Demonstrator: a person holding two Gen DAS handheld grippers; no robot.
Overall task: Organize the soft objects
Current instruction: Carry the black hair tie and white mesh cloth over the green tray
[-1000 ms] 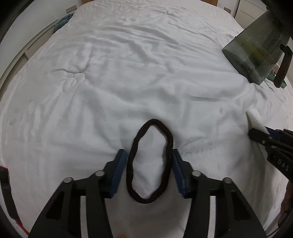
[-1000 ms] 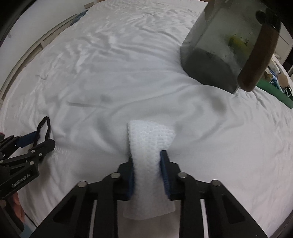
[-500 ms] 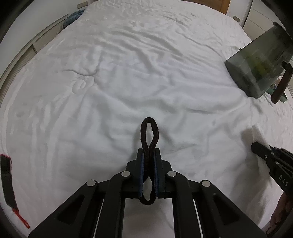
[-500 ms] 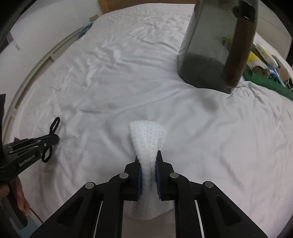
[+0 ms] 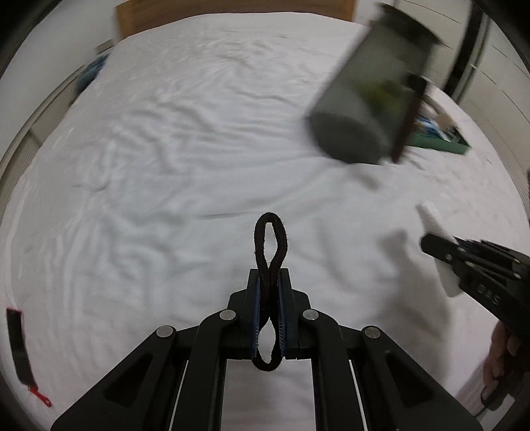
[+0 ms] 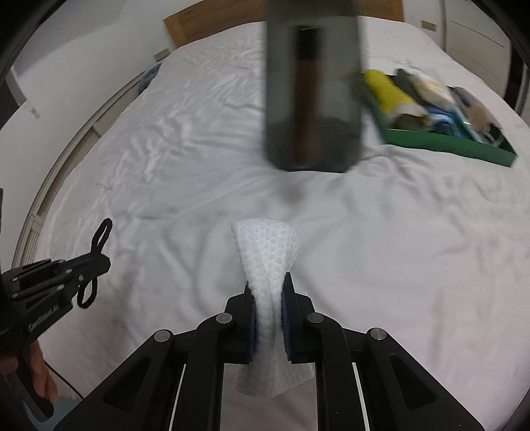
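Note:
My left gripper (image 5: 269, 281) is shut on a dark brown loop band (image 5: 270, 238), pinched into a figure eight and held above the white bed. My right gripper (image 6: 268, 288) is shut on a white textured cloth band (image 6: 267, 245), also lifted off the sheet. The left gripper (image 6: 96, 262) with its band shows at the left of the right wrist view. The right gripper (image 5: 430, 243) with the white cloth (image 5: 434, 222) shows at the right of the left wrist view. A dark grey bin (image 6: 313, 99) with a brown handle stands ahead on the bed.
A green tray (image 6: 440, 142) holding several rolled soft items lies right of the bin (image 5: 371, 99). The white bedsheet (image 5: 165, 149) is wrinkled. A wooden headboard (image 6: 205, 20) is at the far end. A black strap with a red tag (image 5: 20, 351) hangs at the left edge.
Both grippers closed on their bands and lifted them off the sheet. Both have moved toward the bin, which now looks nearer and more upright.

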